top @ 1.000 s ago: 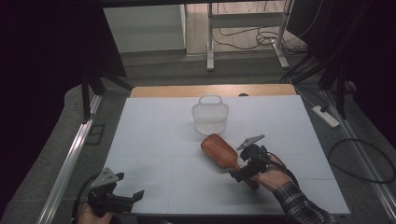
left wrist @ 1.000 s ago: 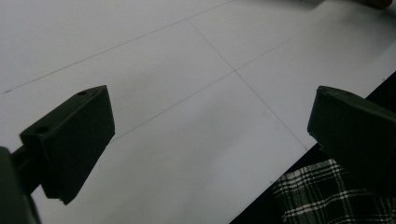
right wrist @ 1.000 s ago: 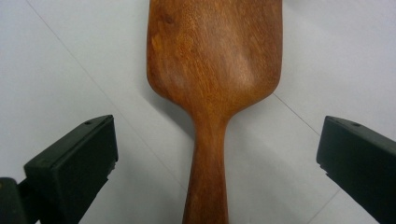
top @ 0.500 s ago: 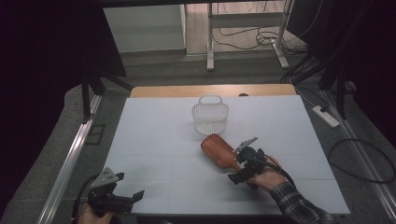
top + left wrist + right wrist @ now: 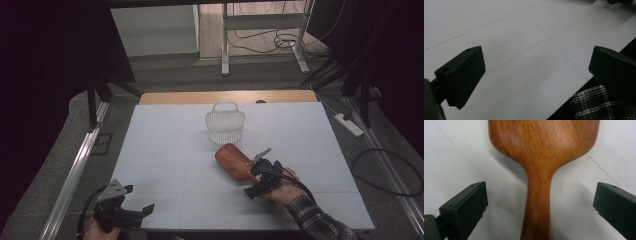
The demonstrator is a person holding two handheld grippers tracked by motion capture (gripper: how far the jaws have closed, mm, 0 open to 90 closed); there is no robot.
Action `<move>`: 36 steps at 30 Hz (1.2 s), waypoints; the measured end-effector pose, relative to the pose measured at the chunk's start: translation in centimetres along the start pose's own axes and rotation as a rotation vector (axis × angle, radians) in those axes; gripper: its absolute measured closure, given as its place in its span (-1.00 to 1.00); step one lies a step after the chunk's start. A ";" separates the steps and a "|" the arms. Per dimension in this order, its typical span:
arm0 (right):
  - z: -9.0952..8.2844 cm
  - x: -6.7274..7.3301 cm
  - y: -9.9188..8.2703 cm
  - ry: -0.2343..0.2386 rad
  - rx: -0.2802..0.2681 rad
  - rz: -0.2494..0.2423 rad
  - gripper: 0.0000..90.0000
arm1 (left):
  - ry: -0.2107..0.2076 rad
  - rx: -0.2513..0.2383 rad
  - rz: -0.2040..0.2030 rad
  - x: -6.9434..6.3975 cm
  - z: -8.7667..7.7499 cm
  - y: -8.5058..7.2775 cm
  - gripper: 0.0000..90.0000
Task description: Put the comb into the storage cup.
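Wooden brush (image 5: 234, 159) lay flat on the white table (image 5: 165, 150), just in front of the wire basket (image 5: 225, 125). Since a second earlier, the right gripper (image 5: 541, 202) had advanced, jaws spread astride the handle, ready to close. Left gripper (image 5: 131, 212) waited spread, idle.

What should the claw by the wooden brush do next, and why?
Probably close the right gripper on the handle of the wooden brush. Its jaws stand wide open with the handle between them, touching neither, and the brush lies flat on the white table. The left gripper waits open near the table's front edge.
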State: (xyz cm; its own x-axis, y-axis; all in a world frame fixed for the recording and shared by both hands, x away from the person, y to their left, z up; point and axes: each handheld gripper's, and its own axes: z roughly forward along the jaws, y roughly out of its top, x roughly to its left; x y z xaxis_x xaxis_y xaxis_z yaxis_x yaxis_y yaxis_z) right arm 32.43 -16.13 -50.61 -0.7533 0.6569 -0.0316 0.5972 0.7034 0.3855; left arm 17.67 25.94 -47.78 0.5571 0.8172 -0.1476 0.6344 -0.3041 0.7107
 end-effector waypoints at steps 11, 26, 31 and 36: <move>-0.6 -0.1 0.3 0.022 -0.032 0.009 0.00 | 0.000 0.002 0.002 0.0 0.0 0.0 -0.97; -0.7 -0.4 0.4 0.048 -0.019 0.024 0.61 | 0.003 -0.001 0.003 0.0 0.0 0.0 -0.97; -0.9 -0.3 0.3 0.042 -0.038 0.017 0.61 | 0.004 -0.013 0.002 0.0 -0.2 -0.1 -0.97; -1.1 -0.3 0.0 0.063 -0.064 0.028 0.61 | -0.008 -0.007 0.025 -0.1 -0.1 0.0 -0.98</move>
State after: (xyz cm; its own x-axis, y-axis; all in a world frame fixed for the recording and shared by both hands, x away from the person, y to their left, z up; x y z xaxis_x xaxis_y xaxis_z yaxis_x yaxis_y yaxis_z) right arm 32.39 -16.66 -49.62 -0.7536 0.6562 0.0375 0.6011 0.6650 0.4432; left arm 17.58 25.85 -47.68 0.5774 0.8051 -0.1355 0.6163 -0.3210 0.7191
